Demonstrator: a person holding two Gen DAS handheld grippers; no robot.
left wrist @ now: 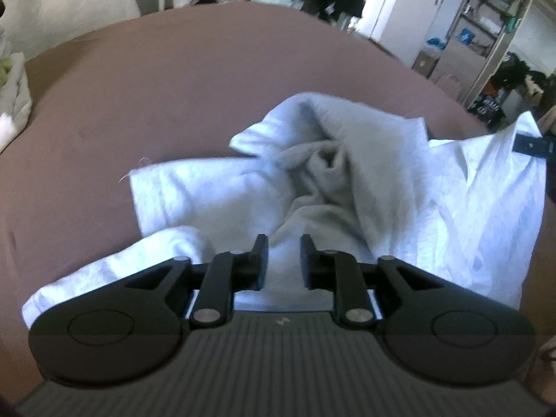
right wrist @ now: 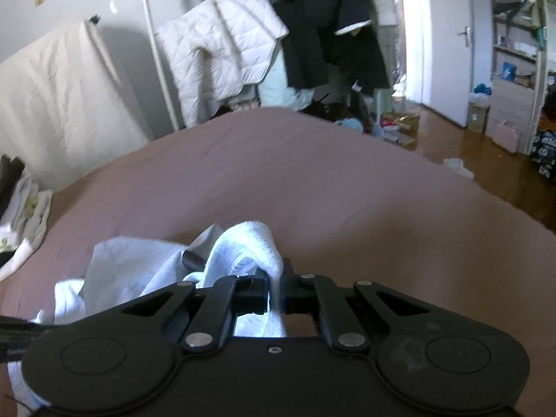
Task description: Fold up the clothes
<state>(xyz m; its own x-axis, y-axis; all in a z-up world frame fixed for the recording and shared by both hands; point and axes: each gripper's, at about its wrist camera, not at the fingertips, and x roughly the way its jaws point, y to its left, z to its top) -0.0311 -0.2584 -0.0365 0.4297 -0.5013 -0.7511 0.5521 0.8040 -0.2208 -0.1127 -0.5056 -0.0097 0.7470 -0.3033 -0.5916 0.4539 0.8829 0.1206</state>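
Observation:
A white garment (left wrist: 347,180) lies crumpled on the brown bed (left wrist: 173,87), with a grey inner fold bunched at its middle. My left gripper (left wrist: 283,253) hovers over its near edge with the jaws a little apart. Cloth shows in the gap, but the pads do not press on it. In the right wrist view, my right gripper (right wrist: 275,286) is shut on a pinched fold of the same white garment (right wrist: 243,243), which rises in a hump just ahead of the fingers. The rest of the cloth trails to the left.
The brown bed (right wrist: 278,173) stretches ahead of both grippers. Folded light clothes (right wrist: 24,208) are stacked at its left edge. Hanging coats (right wrist: 330,27), a white quilted jacket (right wrist: 226,41), shelves (left wrist: 486,27) and a wooden floor (right wrist: 469,153) with scattered items lie beyond.

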